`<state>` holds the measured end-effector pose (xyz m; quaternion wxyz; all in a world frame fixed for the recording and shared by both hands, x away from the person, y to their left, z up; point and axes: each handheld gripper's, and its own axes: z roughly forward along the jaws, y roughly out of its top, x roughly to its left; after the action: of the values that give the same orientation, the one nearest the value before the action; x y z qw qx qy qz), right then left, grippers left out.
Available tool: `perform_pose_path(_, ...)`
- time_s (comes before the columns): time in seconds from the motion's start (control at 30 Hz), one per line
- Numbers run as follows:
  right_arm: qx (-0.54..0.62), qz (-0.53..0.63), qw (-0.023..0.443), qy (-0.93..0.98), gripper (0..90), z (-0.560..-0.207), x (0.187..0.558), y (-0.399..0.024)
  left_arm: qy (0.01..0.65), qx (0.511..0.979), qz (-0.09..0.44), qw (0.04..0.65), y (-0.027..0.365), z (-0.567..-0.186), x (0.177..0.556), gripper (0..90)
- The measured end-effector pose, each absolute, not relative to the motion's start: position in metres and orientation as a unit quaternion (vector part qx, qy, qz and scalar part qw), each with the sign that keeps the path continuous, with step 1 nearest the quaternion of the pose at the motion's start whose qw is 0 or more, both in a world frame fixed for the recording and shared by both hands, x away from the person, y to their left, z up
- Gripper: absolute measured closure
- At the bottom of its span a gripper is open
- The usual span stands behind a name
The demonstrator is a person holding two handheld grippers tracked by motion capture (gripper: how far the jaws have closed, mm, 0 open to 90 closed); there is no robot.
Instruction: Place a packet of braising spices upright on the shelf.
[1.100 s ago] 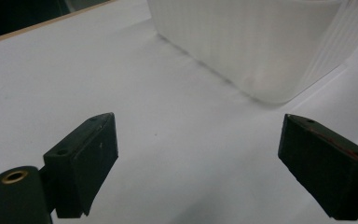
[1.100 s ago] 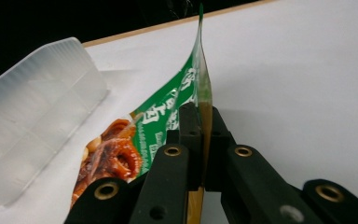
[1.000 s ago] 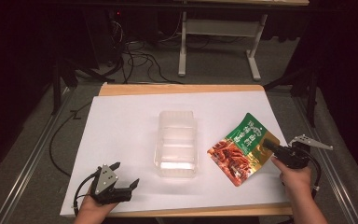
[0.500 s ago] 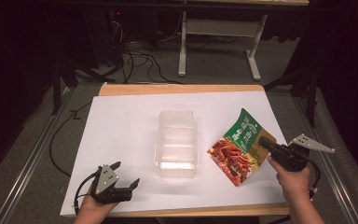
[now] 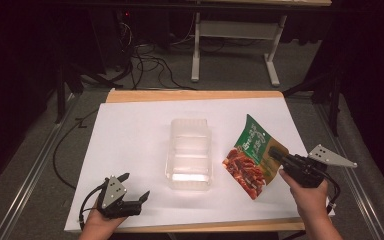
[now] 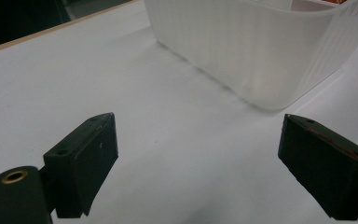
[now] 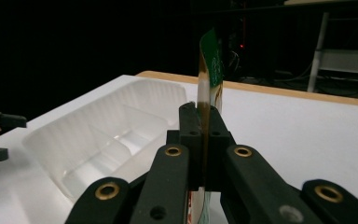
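Observation:
A green and red snack packet (image 5: pixel 251 156) hangs tilted above the white table sheet (image 5: pixel 130 135), right of a clear plastic tray (image 5: pixel 189 154). My right gripper (image 5: pixel 275 154) is shut on the packet's right edge. In the right gripper view the packet (image 7: pixel 209 74) stands on edge between the clamped jaws of that gripper (image 7: pixel 204 122), with the tray (image 7: pixel 107 135) to the left. My left gripper (image 5: pixel 136 188) rests open near the table's front left corner. Its own view has that gripper (image 6: pixel 198 156) wide open above the bare sheet, with the tray's wall (image 6: pixel 256 51) ahead.
The wooden table edge (image 5: pixel 195 95) runs along the back. Behind the table stand a metal frame (image 5: pixel 235 45) and loose cables (image 5: pixel 145 60) on the grey floor. A rail (image 5: pixel 25 185) runs along the table's left side.
My right gripper has lifted the packet off the sheet and drawn it slightly right; the packet now stands more upright. The left gripper has stayed put.

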<state>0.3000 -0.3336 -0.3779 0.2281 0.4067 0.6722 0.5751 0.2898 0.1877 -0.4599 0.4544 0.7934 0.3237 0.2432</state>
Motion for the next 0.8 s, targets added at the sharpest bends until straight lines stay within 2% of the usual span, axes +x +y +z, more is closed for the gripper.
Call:
perform_pose_path(0.37,0.370,0.592,0.227,0.680,90.0,-0.367,0.292,-0.313,0.324,0.793,0.244,0.455,0.188,-0.459,0.289,12.4)
perform_pose_path(0.8,0.363,0.589,0.241,0.680,90.0,-0.363,0.290,-0.313,0.326,0.791,0.245,0.457,0.189,-0.459,0.289,12.4)
